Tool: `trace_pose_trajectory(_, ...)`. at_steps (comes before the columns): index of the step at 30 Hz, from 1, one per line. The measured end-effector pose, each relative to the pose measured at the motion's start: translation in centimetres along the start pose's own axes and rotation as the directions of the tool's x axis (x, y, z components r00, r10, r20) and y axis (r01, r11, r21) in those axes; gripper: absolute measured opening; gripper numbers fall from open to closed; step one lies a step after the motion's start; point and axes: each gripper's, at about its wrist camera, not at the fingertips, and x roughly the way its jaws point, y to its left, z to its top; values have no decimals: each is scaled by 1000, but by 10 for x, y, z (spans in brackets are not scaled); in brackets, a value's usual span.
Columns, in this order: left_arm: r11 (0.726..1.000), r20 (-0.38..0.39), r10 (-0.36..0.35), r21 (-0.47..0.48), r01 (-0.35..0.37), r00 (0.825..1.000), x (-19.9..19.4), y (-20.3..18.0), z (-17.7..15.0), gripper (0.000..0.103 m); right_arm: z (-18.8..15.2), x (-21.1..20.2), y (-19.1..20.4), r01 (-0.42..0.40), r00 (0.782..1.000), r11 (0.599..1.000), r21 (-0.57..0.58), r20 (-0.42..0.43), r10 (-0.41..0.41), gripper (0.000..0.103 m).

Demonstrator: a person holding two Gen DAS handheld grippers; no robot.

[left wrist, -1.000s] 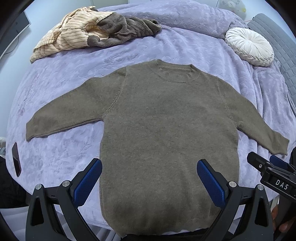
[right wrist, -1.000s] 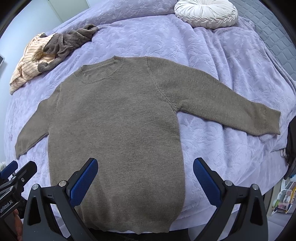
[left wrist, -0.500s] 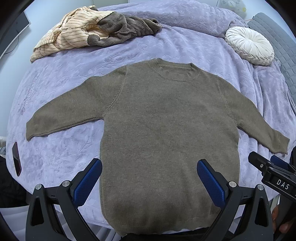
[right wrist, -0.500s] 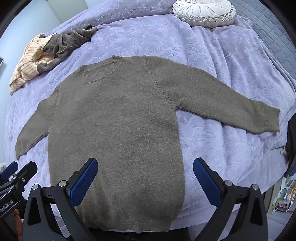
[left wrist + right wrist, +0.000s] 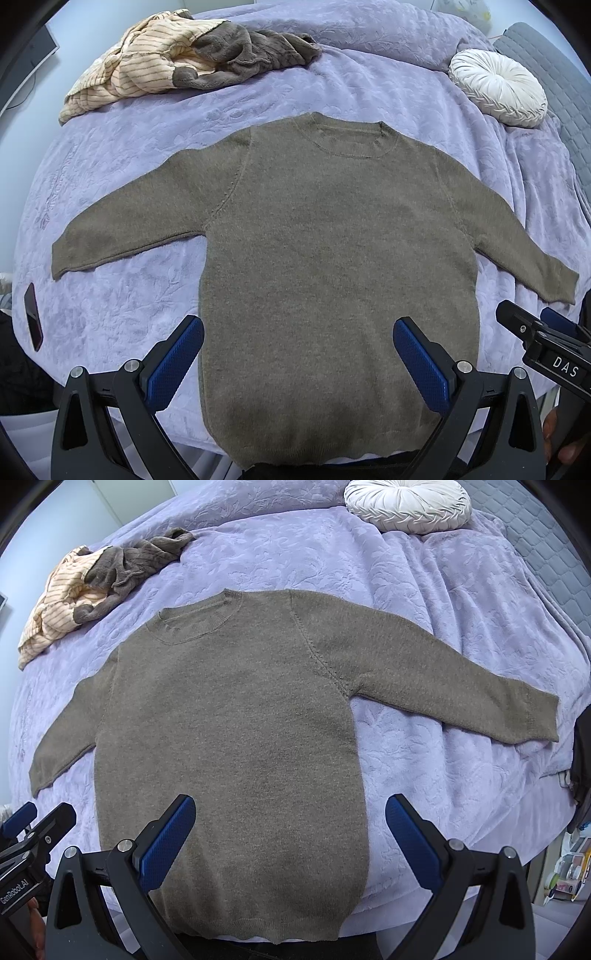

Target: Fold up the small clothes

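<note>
Below both tools [image 5: 297, 354] [image 5: 290, 830], gaping wide, empty: sweater [image 5: 332, 266] flat on bedspread [image 5: 129, 306].

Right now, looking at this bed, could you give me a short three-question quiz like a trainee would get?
1. True or false: the brown sweater lies flat with both sleeves spread out.
2. Multiple choice: the round white cushion sits A) on the sweater, B) beyond the sweater, apart from it, C) on the floor.
3. Fill in: the jaws of the left gripper and right gripper are both ____, holding nothing.

Key: 1 true; 2 B; 3 open.
</note>
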Motion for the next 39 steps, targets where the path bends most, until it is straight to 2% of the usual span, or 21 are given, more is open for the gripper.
trace_pose_trajectory(18,1000,-2,-4,-4,4,1000,0,1,0,103,-2,0,-2,-2,1000,1000,3,0,2,102)
trace_pose_trajectory(39,997,5,-56,-45,56,998,-5,16,-12,103,-17,-12,3,10,1000,1000,-7,14,-9,102)
